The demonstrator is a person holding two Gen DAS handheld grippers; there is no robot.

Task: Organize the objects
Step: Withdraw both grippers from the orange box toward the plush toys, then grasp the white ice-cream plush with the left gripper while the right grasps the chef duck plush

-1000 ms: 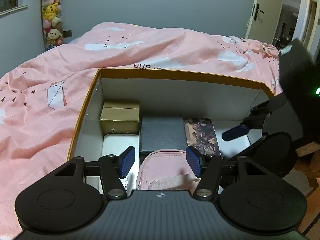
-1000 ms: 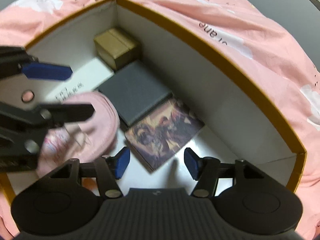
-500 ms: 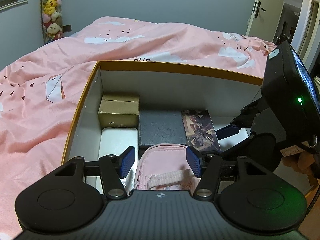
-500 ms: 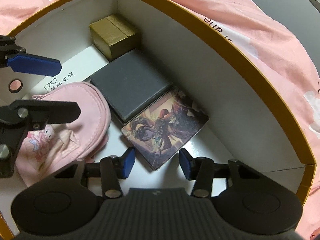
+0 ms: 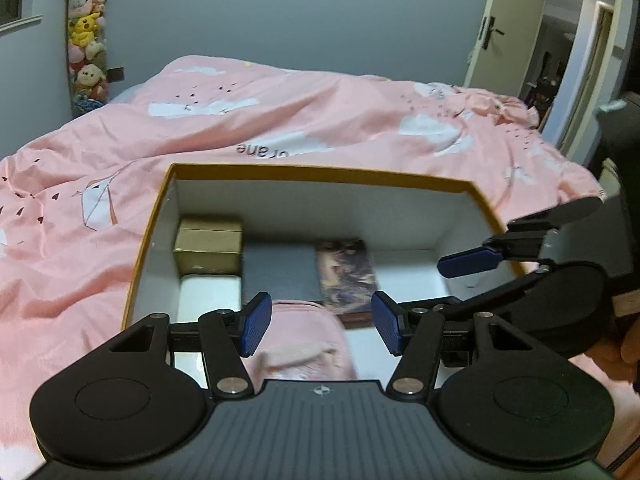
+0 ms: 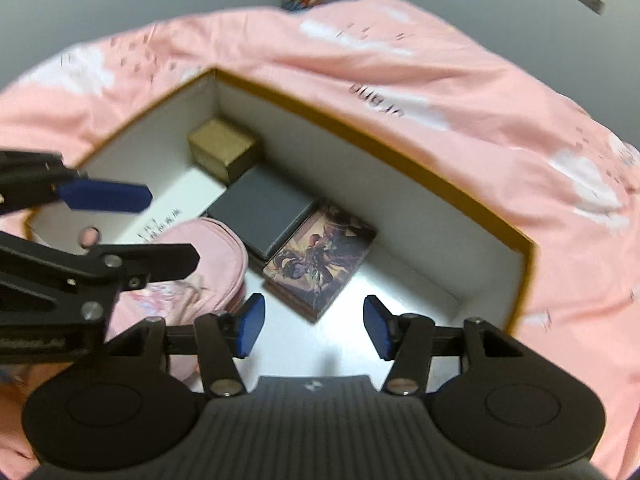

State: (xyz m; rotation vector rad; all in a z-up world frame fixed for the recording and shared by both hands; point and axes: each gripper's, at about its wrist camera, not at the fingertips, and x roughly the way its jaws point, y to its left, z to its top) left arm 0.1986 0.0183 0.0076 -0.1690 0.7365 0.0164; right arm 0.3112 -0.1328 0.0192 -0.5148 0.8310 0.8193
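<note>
I read both grippers, left gripper (image 5: 322, 328) and right gripper (image 6: 314, 326), with jaws apart, holding nothing. Pink pouch (image 6: 208, 256) lies in the box (image 5: 320, 172) near its front edge, beside the illustrated box (image 6: 320, 262).

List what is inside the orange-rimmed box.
Inside the box: gold box, grey box, illustrated box, white box, pink pouch. The pouch covers part of the white box and floor.
</note>
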